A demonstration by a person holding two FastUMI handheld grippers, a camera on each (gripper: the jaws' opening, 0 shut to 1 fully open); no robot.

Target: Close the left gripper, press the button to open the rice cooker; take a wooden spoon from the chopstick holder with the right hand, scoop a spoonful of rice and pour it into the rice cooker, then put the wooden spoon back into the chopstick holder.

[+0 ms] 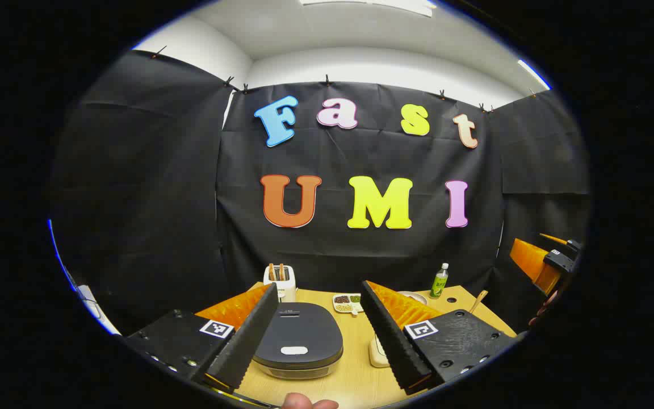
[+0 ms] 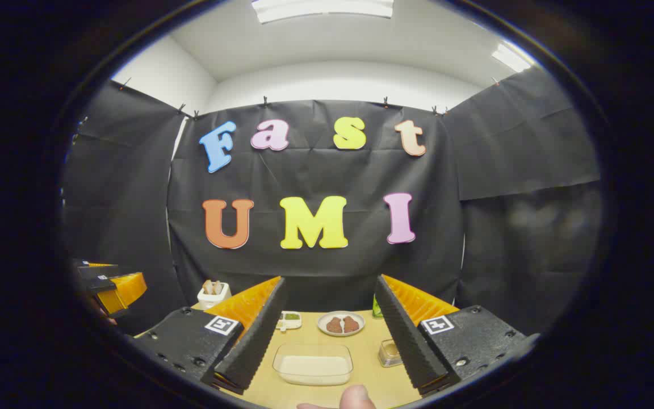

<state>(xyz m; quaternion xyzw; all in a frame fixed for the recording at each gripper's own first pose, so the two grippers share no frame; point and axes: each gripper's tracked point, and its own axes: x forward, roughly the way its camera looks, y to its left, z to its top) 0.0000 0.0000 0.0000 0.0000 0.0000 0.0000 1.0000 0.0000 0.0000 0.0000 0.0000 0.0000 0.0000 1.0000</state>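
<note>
Ahead, a clear tub holds rice beside a closed rice cooker.

Between the left tongs: dark matt plastic rice cooker on smooth pale wood-grain surface. Between the right tongs: clear glossy plastic container.

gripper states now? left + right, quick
Left gripper: jaws open, empty, above the closed rice cooker.
Right gripper: jaws open, empty, above the rice container.

Bright ceiling panels, sharp centre, fisheye bending at edges
</note>
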